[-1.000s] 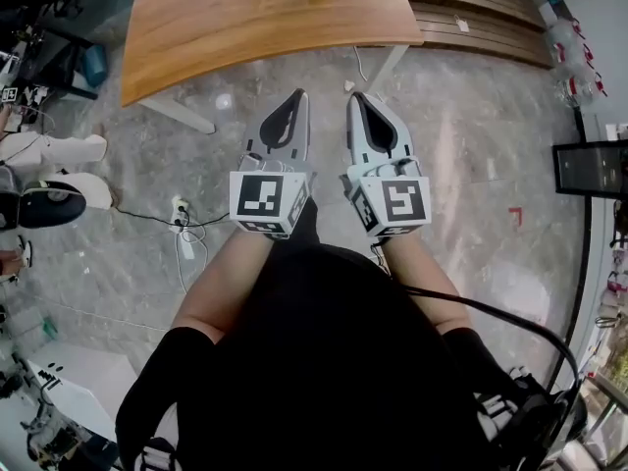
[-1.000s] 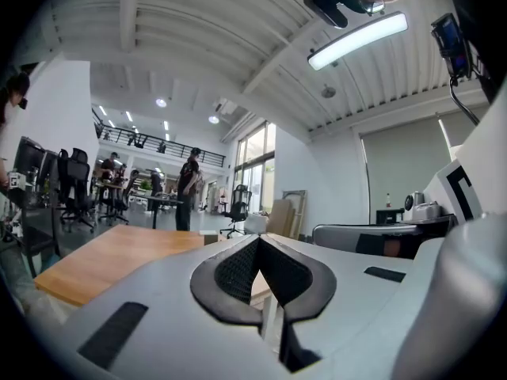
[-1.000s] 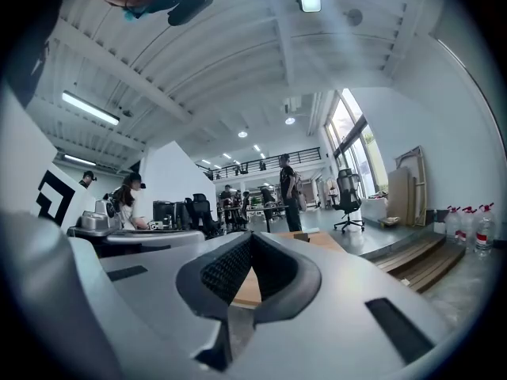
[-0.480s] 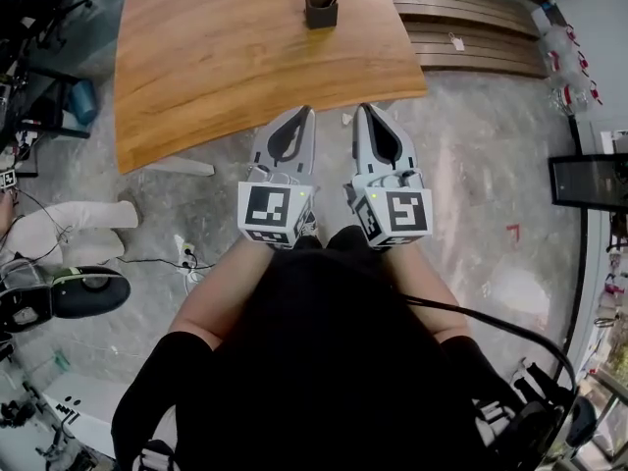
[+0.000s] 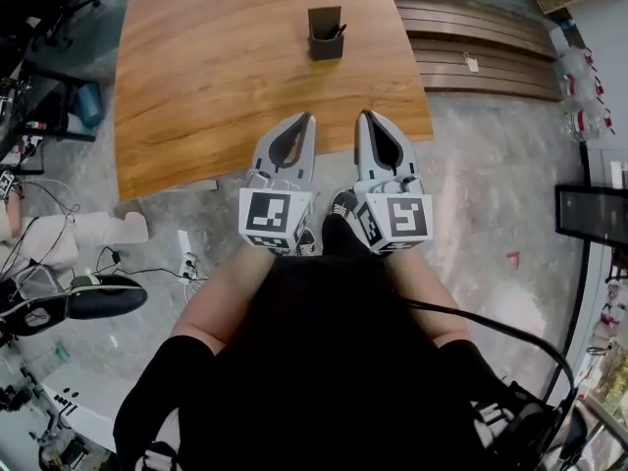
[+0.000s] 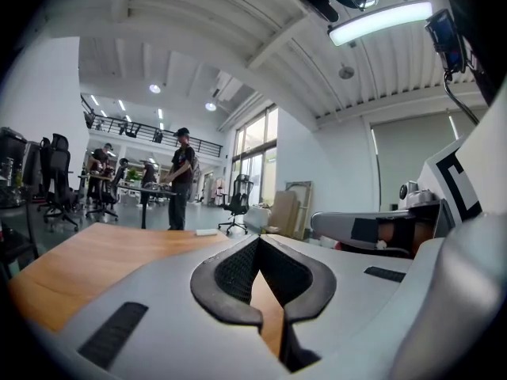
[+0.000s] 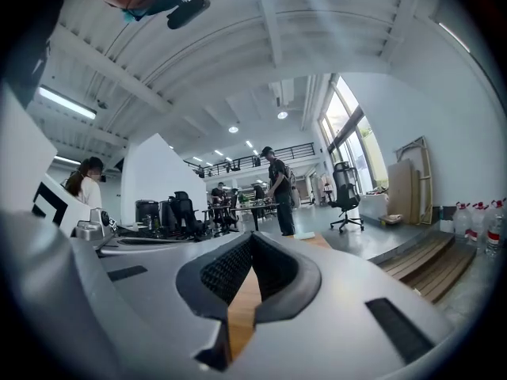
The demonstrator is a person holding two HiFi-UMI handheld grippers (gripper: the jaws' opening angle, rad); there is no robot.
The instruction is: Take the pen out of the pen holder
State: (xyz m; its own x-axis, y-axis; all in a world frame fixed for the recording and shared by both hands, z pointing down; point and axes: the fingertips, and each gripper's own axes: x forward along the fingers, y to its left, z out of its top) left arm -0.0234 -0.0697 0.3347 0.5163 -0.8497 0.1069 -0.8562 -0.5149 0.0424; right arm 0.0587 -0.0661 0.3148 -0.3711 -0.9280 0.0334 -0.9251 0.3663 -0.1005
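Pen (image 5: 339, 30) mostly hidden in pen holder (image 5: 323, 39)

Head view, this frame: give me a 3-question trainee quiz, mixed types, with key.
1. True or false: the pen is already out of the pen holder.
2. What sits between the tongs of the right gripper? A) the pen B) nothing C) a cable
3. Fill in: the left gripper has its tongs ___.
Key: 1 false; 2 B; 3 shut.
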